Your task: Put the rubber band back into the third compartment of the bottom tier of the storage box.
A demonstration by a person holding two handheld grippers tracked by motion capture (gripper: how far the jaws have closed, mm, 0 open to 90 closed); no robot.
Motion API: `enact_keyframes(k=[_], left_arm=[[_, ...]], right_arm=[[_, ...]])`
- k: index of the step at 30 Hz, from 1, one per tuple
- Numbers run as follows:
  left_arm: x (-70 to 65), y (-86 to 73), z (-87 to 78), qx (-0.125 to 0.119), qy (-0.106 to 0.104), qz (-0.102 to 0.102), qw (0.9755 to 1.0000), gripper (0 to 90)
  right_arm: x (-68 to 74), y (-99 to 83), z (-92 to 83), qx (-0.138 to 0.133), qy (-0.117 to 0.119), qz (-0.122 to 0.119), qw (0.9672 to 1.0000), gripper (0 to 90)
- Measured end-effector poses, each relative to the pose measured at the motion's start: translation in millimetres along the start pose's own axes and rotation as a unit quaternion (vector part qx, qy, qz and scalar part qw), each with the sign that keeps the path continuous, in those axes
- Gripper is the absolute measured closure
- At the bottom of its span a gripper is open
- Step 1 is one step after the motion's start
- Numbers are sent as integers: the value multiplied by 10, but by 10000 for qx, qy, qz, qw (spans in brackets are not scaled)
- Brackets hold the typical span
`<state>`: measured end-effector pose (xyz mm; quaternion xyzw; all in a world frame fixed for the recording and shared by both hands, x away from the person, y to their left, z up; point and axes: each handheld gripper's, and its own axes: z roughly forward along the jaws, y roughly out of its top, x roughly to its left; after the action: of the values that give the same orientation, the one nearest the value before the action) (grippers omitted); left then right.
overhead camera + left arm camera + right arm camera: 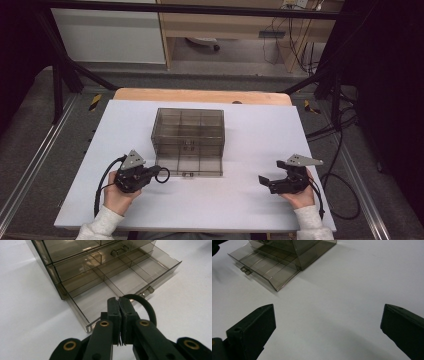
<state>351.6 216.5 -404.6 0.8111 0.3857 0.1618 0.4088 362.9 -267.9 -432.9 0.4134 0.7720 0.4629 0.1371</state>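
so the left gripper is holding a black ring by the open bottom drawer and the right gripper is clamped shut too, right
Not quite. The right gripper is open: the right gripper view shows its fingers standing wide apart with bare table between them. The rest holds: the left gripper is shut on the black ring beside the pulled-out bottom drawer of the clear organizer.

White table [240, 200] across centre of high view, wooden edge [200, 95] showing along far side. Smoky clear drawer box [187, 127] standing on table at centre, slightly toward far side; bottom drawer [189, 166] pulled out toward near edge, resting just above the white surface, divided into compartments. Same box at top of left gripper view [75, 255] and upper left of right gripper view [312, 247]. Grey floor [30, 140] around table.
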Motion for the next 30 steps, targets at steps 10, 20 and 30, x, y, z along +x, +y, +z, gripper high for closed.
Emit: enact_keyframes(k=[10,20,30], left_arm=[[-47,34,40,50,-42,48,10000,880],[-78,72,76,75,-92,92,9999,880],[-133,137,121,79,-141,167,9997,880]], right_arm=[[-2,-3,7,15,6,-9,10000,6],[-4,-4,7,20,8,-8,10000,6],[-2,-3,2,14,5,-1,10000,6]])
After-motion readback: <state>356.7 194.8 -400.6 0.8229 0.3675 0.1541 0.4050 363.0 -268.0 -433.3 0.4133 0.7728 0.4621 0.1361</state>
